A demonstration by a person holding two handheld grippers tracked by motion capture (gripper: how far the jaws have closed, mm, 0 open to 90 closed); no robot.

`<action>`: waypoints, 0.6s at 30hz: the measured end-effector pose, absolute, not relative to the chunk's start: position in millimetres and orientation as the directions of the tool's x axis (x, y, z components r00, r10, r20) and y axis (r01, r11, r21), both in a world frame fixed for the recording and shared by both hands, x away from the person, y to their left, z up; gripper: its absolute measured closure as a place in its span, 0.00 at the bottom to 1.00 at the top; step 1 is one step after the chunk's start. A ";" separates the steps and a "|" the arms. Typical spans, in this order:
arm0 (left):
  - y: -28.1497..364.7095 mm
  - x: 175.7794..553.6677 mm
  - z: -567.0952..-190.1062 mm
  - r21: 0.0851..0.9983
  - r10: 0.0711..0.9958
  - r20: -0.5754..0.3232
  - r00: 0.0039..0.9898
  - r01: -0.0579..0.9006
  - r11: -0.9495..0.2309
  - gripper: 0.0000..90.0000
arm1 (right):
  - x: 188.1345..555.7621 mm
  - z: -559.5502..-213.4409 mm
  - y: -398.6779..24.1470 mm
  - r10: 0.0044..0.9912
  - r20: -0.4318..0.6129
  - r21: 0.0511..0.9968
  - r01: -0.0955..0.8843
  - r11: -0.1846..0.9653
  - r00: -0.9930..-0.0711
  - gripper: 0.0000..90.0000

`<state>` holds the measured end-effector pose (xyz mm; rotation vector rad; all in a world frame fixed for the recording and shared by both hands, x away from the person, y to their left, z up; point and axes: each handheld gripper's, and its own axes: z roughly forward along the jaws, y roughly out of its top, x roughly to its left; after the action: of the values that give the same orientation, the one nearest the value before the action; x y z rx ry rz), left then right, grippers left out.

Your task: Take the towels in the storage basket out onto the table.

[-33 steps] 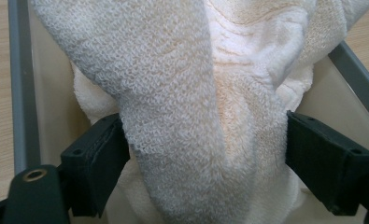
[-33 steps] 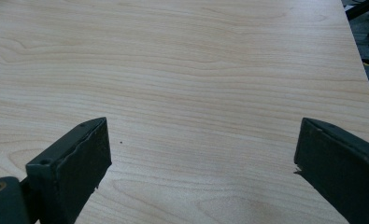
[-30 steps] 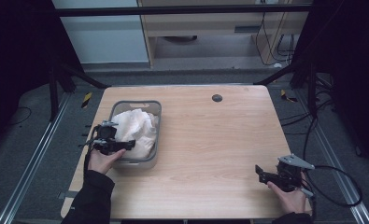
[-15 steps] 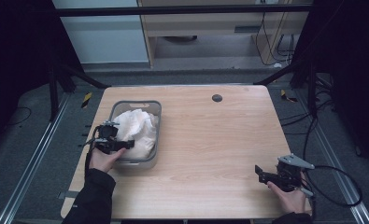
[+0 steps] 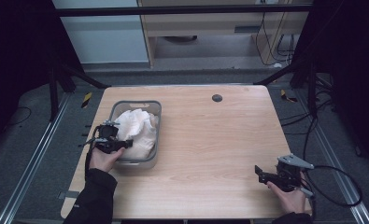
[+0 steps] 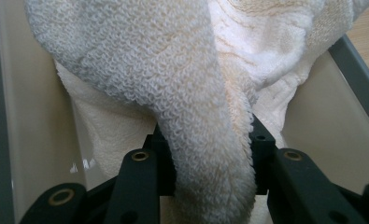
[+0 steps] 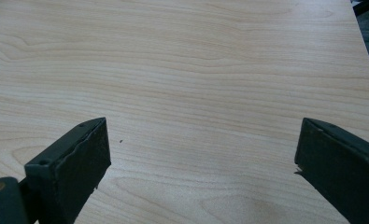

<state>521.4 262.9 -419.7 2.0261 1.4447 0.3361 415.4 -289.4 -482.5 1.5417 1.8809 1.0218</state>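
A cream-white towel (image 5: 136,131) lies bunched in a grey plastic basket (image 5: 147,106) on the left part of the wooden table. My left gripper (image 5: 124,143) is at the basket's near left side, shut on a thick fold of the towel (image 6: 205,140) that fills the gap between its jaws. The basket's pale inner walls (image 6: 28,121) show on both sides of the fold. My right gripper (image 5: 258,171) rests low over the table's near right corner, open, with bare wood (image 7: 196,116) between its jaws.
A small dark round hole (image 5: 216,98) sits in the table near its far edge. A black cable (image 5: 341,186) loops off the right gripper past the table's right edge. Metal frame rails (image 5: 28,163) run along the floor on the left.
The left gripper has shifted slightly toward the near side of the basket with the towel in it. The right gripper has stayed in place.
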 end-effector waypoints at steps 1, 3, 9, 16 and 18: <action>262.5 520.7 -419.2 0.620 0.917 -0.140 0.373 0.755 -0.213 0.71 | 415.4 -482.5 -289.4 0.969 0.081 0.800 0.595 0.078 -0.235 0.04; 261.7 518.9 -417.0 0.631 0.915 -0.136 0.379 0.745 -0.215 0.72 | 415.4 -482.2 -289.5 0.968 0.088 0.798 0.598 0.071 -0.233 0.04; 259.6 516.0 -410.1 0.648 0.912 -0.125 0.391 0.728 -0.224 0.73 | 415.7 -482.6 -290.0 0.968 0.085 0.799 0.597 0.074 -0.234 0.04; 258.0 512.2 -398.2 0.678 0.909 -0.122 0.400 0.702 -0.218 0.73 | 415.5 -482.4 -289.9 0.968 0.090 0.798 0.598 0.071 -0.234 0.04; 258.2 510.4 -392.1 0.696 0.908 -0.124 0.400 0.688 -0.208 0.73 | 415.5 -482.4 -289.9 0.968 0.089 0.798 0.598 0.071 -0.235 0.04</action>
<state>510.4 258.2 -392.1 1.9723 1.3598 0.4109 415.5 -289.9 -482.4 1.5494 1.8818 1.0284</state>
